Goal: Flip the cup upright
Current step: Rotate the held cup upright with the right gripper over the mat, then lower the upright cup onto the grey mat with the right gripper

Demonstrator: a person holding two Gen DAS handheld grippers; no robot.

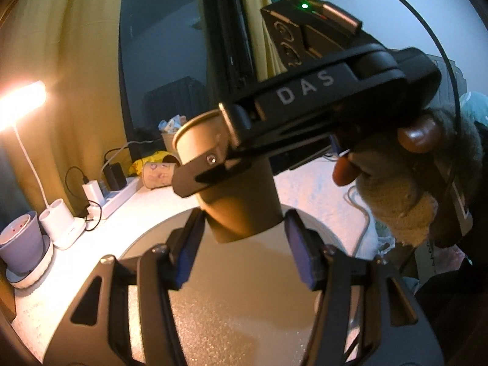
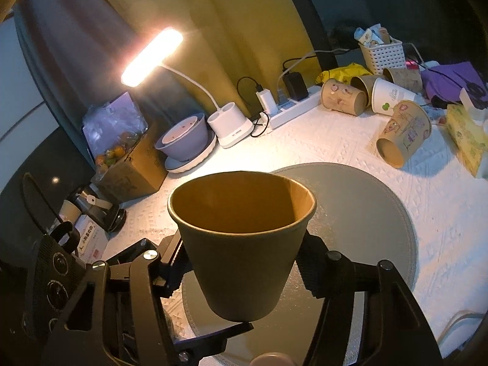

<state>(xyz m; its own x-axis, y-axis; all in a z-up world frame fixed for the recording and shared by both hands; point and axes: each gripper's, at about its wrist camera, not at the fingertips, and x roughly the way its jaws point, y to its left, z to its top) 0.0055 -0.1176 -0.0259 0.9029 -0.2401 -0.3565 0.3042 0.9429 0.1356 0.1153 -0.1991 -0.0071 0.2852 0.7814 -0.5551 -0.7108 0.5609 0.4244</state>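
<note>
A plain brown paper cup [image 2: 241,250] stands upright, mouth up, held over a round grey mat [image 2: 360,213]. My right gripper [image 2: 244,262] is shut on the cup, one finger at each side of its wall. In the left wrist view the same cup [image 1: 241,201] shows with the right gripper's black fingers [image 1: 213,167] clamped near its rim. My left gripper [image 1: 244,250] is open, its blue pads on either side of the cup's base, apart from it, just above the mat [image 1: 238,305].
Several patterned paper cups [image 2: 402,134] lie on their sides at the back right of the white tablecloth. A lit desk lamp [image 2: 152,58], a power strip [image 2: 289,106], a purple bowl [image 2: 183,140], a cardboard box [image 2: 128,164] and a tissue box [image 2: 466,137] line the edges.
</note>
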